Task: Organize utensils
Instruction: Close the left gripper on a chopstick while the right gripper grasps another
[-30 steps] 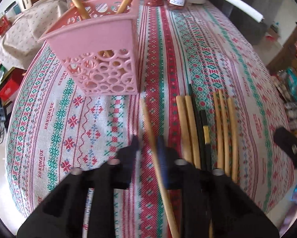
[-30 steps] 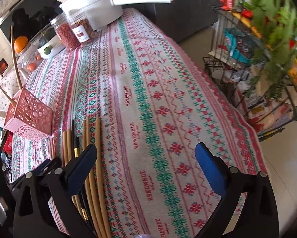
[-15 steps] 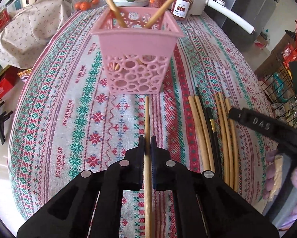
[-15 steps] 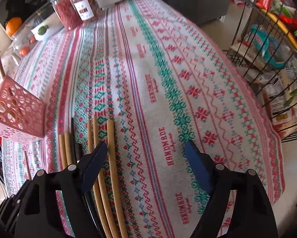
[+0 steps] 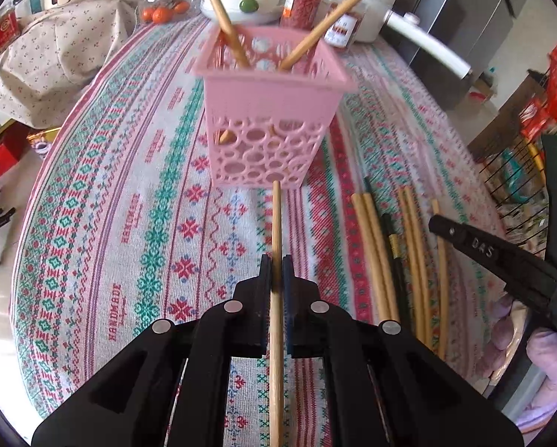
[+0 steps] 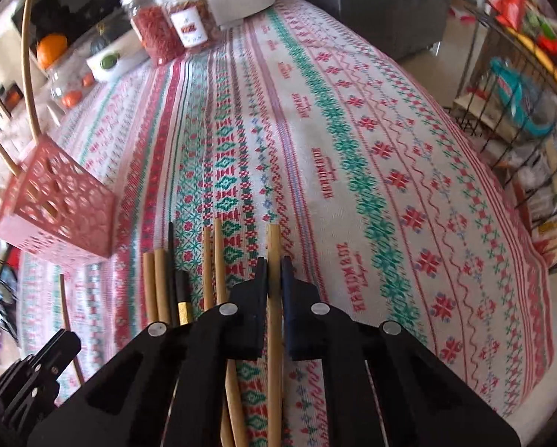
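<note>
The left gripper (image 5: 277, 264) is clamped on 1 wooden chopstick (image 5: 276, 223), whose tip points at the foot of the pink basket (image 5: 267, 111) on the bench (image 5: 129, 205). 2 chopsticks (image 5: 226, 22) stand inside the basket. To the basket's right, the right gripper (image 6: 277, 266) pinches the outermost chopstick (image 6: 274, 246) of the row (image 6: 189, 275).

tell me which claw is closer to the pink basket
Left. The left claw holds a chopstick whose tip nearly reaches the pink basket. The right claw is farther off, shut on another chopstick in the row beside it.
</note>
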{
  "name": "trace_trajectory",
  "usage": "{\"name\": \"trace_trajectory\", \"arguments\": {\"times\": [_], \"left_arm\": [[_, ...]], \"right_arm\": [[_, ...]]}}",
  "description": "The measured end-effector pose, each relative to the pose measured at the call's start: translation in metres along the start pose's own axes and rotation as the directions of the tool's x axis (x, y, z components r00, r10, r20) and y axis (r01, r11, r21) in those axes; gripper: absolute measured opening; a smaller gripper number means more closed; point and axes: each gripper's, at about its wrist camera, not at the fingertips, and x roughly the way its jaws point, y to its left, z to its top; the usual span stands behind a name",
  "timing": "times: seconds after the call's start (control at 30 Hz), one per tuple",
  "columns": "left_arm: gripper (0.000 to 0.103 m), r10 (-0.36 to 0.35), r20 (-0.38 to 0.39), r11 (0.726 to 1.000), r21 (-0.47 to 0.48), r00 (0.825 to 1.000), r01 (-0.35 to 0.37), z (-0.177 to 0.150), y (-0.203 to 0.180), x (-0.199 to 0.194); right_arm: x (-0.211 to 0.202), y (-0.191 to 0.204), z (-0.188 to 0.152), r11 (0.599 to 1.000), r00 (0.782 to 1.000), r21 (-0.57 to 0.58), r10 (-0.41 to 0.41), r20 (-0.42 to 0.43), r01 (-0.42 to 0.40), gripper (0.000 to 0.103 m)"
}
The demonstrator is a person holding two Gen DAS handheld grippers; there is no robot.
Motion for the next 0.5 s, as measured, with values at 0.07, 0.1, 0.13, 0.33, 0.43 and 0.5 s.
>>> {"name": "trace_trajectory", "arguments": {"times": [0.07, 0.1, 0.13, 0.33, 0.43, 0.5], "left_arm": [[0.005, -0.019, 0.036, 1.000, 0.001, 0.999, 0.019, -0.001, 0.002, -0.009], [0.005, -0.032, 0.058, 1.000, 0.004, 0.998, 0.031, -0.001, 0.004, -0.014], [0.005, -0.043, 0.090, 0.999, 0.010, 0.995, 0.042, -0.002, 0.005, -0.022], [0.005, -0.098, 0.238, 0.995, 0.049, 0.966, 0.089, -0.008, 0.005, -0.068], [0.005, -0.113, 0.282, 0.993, 0.058, 0.953, 0.100, -0.011, 0.005, -0.087], [0.005, -0.123, 0.305, 0.992, 0.060, 0.944, 0.110, -0.013, 0.007, -0.099]], "right_arm": [[-0.014, -0.006, -0.001, 1.000, 0.999, 0.009, 0.019, 0.042, -0.019, 0.007], [-0.023, -0.009, -0.001, 0.999, 0.997, 0.011, 0.030, 0.067, -0.030, 0.008], [-0.030, -0.012, -0.002, 0.999, 0.995, 0.011, 0.041, 0.086, -0.042, 0.007], [-0.096, -0.014, -0.009, 0.995, 0.960, -0.025, 0.098, 0.261, -0.095, 0.007], [-0.125, -0.012, -0.015, 0.992, 0.936, -0.037, 0.127, 0.327, -0.121, 0.007], [-0.138, -0.011, -0.018, 0.989, 0.925, -0.043, 0.146, 0.350, -0.139, 0.007]]}}
